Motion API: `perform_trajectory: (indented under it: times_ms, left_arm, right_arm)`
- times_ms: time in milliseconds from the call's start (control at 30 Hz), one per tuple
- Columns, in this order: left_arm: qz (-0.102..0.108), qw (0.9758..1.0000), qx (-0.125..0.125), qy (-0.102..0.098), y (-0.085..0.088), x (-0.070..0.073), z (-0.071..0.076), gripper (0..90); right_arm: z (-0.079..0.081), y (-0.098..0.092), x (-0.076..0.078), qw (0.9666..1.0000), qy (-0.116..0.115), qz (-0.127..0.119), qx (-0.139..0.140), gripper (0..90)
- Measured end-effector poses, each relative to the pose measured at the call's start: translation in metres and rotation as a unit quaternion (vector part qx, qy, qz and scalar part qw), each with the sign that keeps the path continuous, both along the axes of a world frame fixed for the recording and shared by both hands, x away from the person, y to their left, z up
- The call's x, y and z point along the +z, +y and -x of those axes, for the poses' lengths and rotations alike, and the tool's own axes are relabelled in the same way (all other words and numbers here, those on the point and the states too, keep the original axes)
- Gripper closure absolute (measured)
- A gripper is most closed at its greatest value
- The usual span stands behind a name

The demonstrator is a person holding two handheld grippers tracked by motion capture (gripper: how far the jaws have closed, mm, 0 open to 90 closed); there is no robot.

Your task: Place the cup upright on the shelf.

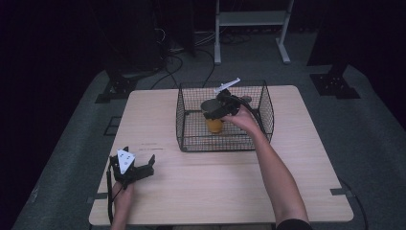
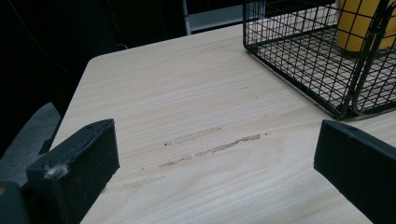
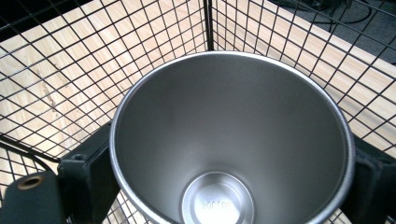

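A yellow cup (image 1: 214,126) with a steel inside stands upright in the black wire basket (image 1: 225,143) at the middle back of the table. My right gripper (image 1: 214,114) reaches into the basket from the right and comes down over the cup. In the right gripper view I look into the cup (image 3: 229,140). Its two black fingers (image 3: 88,177) stand on either side just under the rim, and I see no squeeze on the wall. My left gripper (image 1: 138,160) rests at the front left of the table, open with only bare wood between its fingers (image 2: 74,172).
The basket wall (image 3: 70,70) closes in around the cup on all sides. In the left gripper view the basket (image 2: 299,56) and the cup (image 2: 359,23) lie ahead to the right. A metal frame (image 1: 251,19) and cables lie on the floor behind the table.
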State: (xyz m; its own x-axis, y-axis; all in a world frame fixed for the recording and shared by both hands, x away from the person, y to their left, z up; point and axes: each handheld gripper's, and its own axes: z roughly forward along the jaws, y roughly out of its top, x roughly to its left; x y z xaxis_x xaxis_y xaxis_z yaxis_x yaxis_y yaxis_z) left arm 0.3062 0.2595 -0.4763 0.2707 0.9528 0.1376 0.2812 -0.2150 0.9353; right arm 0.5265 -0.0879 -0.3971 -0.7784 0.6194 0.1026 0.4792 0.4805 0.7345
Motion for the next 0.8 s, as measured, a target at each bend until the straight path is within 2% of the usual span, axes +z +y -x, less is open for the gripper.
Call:
perform_trajectory:
  times_ms: [500,533,633,800]
  left_arm:
    - [0.0,1.0,0.0,0.0,-0.0002,-0.0001,0.0,0.0]
    - [0.0,1.0,0.0,0.0,-0.0001,-0.0001,0.0,0.0]
    - [-0.001,1.0,0.0,0.001,0.0,0.0,0.0,0.0]
    - [0.0,1.0,0.001,0.0,-0.0002,0.0,0.0,0.0]
  right_arm:
    - [0.0044,0.001,0.0026,0.9997,-0.016,0.015,0.007,5.3]
    - [0.0047,0.0008,0.0033,0.9998,-0.018,0.011,0.006,2.9]
    - [0.0053,-0.0001,0.0062,0.9998,-0.02,0.0,0.004,2.8]
    - [0.0069,-0.0005,0.009,0.9997,-0.024,-0.003,0.004,2.8]
